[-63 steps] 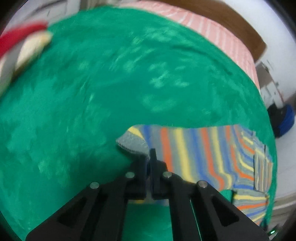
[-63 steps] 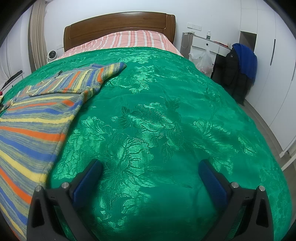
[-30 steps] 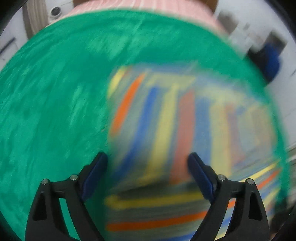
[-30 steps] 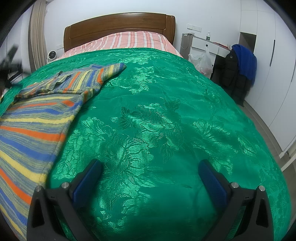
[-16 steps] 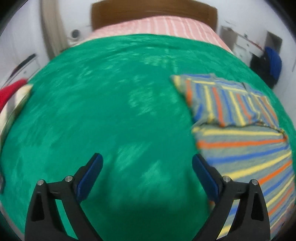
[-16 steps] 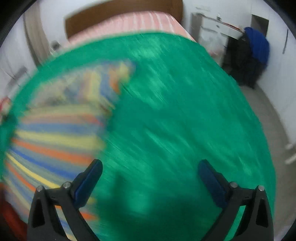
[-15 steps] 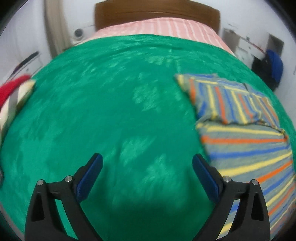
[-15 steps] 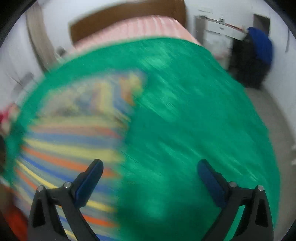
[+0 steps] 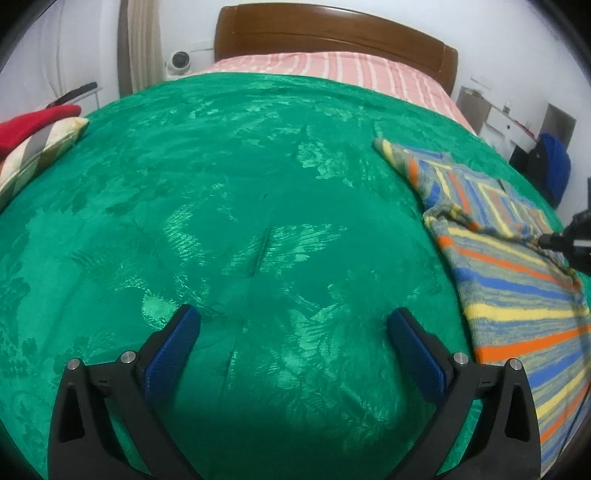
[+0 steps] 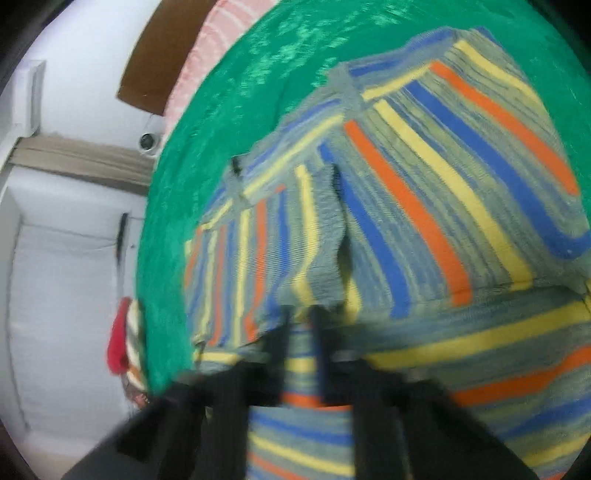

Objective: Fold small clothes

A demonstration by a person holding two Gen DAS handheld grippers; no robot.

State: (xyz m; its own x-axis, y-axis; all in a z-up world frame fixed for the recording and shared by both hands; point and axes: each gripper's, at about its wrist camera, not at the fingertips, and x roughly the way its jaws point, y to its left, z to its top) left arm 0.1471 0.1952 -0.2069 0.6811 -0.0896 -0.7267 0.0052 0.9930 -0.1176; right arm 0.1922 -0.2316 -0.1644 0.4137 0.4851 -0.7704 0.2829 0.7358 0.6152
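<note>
A small sweater point(image 9: 517, 295) striped in blue, orange, yellow and grey lies on the green bedspread point(image 9: 221, 184), at the right of the left wrist view. One sleeve is folded over its body. My left gripper point(image 9: 293, 317) hovers over bare bedspread to the left of it, its jaws opening wide with nothing between them. In the right wrist view, which is blurred and rolled, the sweater point(image 10: 424, 203) fills the frame. My right gripper point(image 10: 301, 325) is shut on a raised fold of it. The left wrist view shows the right gripper point(image 9: 546, 240) pinching the sleeve edge.
A red and cream striped pile of clothes point(image 9: 33, 125) lies at the bed's left edge. A pink striped sheet point(image 9: 332, 70) and a wooden headboard point(image 9: 332, 33) are at the far end. A blue jacket point(image 9: 554, 162) hangs beyond the right side.
My left gripper has let go of the sweater, moved left over the bare bedspread and opened wide. My right gripper has swung left onto the sweater, rolled, and shut on its fold.
</note>
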